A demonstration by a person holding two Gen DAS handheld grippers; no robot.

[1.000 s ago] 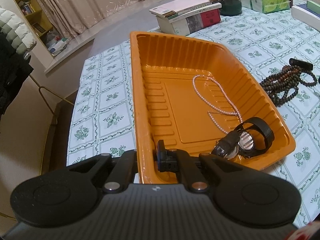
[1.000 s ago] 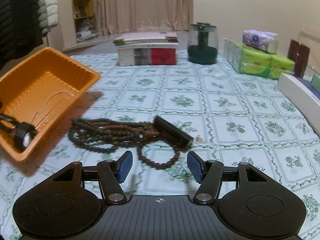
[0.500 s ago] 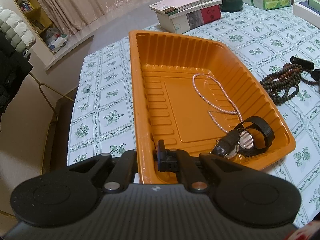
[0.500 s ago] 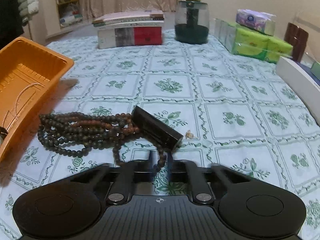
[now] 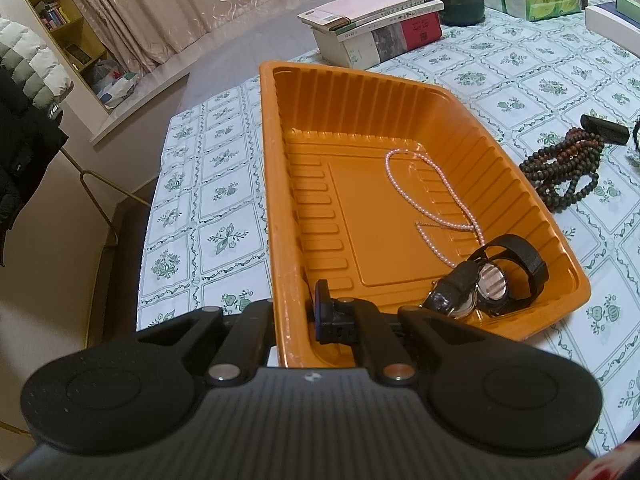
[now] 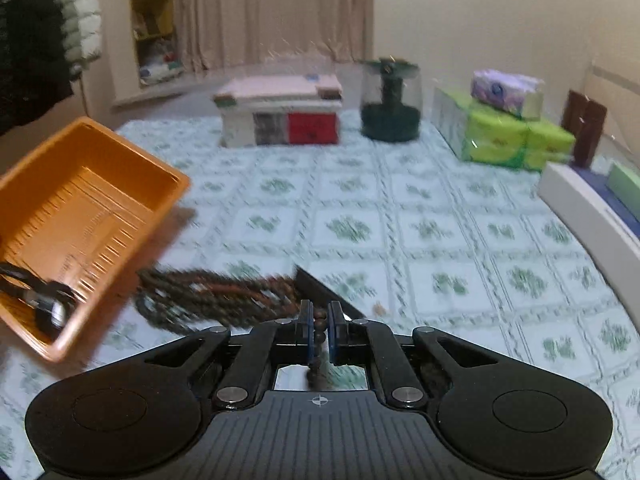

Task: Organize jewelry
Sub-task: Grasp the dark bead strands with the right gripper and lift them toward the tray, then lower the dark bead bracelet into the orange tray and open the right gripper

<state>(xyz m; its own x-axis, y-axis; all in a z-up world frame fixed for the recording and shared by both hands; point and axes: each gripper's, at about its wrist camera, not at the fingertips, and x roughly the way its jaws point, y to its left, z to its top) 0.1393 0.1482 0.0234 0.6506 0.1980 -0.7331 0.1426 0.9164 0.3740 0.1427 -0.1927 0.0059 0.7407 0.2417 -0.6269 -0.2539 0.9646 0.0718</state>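
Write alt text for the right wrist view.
The right gripper is shut on a strand of the dark bead necklace, whose bulk lies on the flowered tablecloth. An orange tray holding a watch sits to the left. The picture is motion-blurred.

1. The desk [image 5: 532, 80] wears a white cloth printed with green leaf squares.
2. A ribbed orange plastic tray [image 5: 460, 116] sits near its left edge.
3. Just right of the tray lies a coil of dark brown wooden beads [image 5: 560, 168], touching a small black bar [image 5: 604, 128].
4. Farther back stand a stack of books [image 6: 280, 114], a dark green jar [image 6: 390, 100] and green tissue packs [image 6: 516, 140].
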